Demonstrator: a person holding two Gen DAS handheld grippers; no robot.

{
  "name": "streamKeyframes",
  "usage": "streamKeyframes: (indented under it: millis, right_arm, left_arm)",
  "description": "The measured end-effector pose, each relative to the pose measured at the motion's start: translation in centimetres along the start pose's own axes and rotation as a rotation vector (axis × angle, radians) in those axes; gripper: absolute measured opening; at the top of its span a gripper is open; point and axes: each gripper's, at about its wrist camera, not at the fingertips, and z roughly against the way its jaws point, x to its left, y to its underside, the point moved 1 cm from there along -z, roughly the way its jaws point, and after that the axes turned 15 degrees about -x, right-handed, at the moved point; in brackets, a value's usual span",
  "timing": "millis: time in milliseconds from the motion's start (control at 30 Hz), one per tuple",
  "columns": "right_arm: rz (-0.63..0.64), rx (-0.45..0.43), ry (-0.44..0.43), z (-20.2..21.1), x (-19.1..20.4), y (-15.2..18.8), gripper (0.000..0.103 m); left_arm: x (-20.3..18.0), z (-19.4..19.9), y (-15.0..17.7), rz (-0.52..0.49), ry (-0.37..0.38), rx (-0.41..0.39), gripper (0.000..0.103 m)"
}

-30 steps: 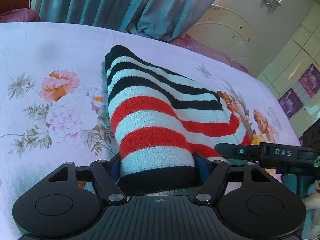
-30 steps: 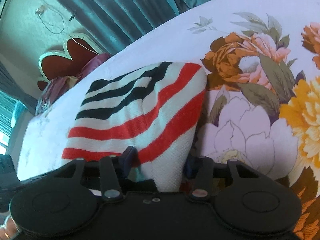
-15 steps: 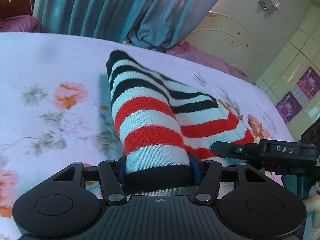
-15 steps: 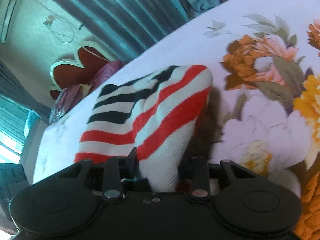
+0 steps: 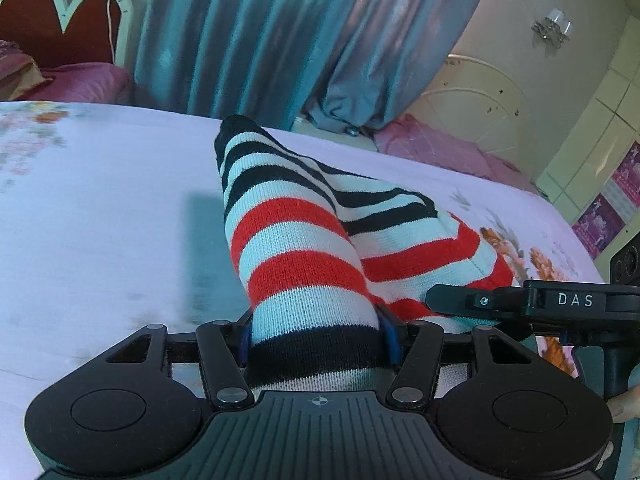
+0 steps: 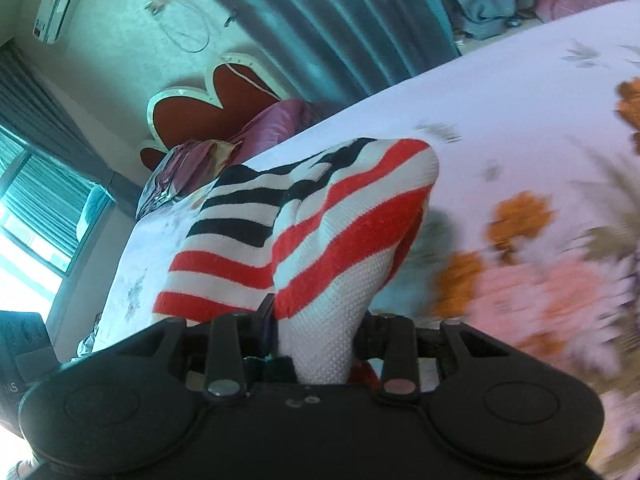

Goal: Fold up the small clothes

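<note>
While both claws grip it, the striped sock [image 5: 304, 240] hangs stretched above the bed [image 5: 100, 200], its far end sagging down toward the flowered sheet [image 6: 520, 120]. The left claw [image 5: 316, 336] is clamped on the black cuff band of the sock, the knit bunched between its two blue-padded fingers [image 5: 390, 334]. From there the sock runs away from the camera in red, white and black stripes, and a second layer of it spreads off to the right, toward the right claw [image 5: 448, 304], whose black body marked "DAS" reaches in from the right edge with its tip against the red-striped cloth.

Seen from the right wrist, the right claw [image 6: 316, 332] is closed on the white toe part of the sock [image 6: 320, 240], which fills the gap between its fingers. The cloth rises from the grip and folds over at a rounded red-and-white edge, with the black-striped part lying beyond to the left.

Behind the bed hang teal curtains [image 5: 240, 40], and a red headboard with a white scalloped rim [image 5: 60, 20] stands at the left, with purple pillows [image 6: 224, 148] in front of it. An air conditioner [image 6: 60, 0] is mounted high on the wall in the right wrist view.
</note>
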Motion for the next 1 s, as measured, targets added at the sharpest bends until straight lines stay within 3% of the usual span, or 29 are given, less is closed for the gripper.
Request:
streamKeyframes:
  millis: [333, 567, 767, 833, 900, 1000]
  right_arm:
    - [-0.029, -0.002, 0.017, -8.4, 8.8, 5.2, 0.035]
    - [0.023, 0.049, 0.041, -13.3, 10.7, 7.3, 0.035]
    - [0.028, 0.059, 0.097, -14.0, 9.7, 8.1, 0.046]
    - [0.003, 0.055, 0.099, -13.6, 9.4, 7.8, 0.047]
    - [0.001, 0.035, 0.111, -13.2, 9.4, 7.2, 0.057]
    - [0.009, -0.016, 0.128, -12.6, 9.3, 6.0, 0.063]
  left_arm:
    - [14.4, 2.3, -2.0, -0.019, -0.002, 0.002, 0.057]
    - [20.8, 0.6, 0.5, 0.022, -0.031, -0.006, 0.059]
    - [21.4, -0.2, 2.0, -0.056, -0.059, -0.041, 0.083]
    - [21.3, -0.1, 1.8, -0.061, -0.077, -0.046, 0.083]
    - [20.5, 0.5, 1.4, -0.088, -0.103, -0.070, 0.083]
    - [19.4, 2.6, 0.7, -0.118, -0.144, -0.155, 0.083]
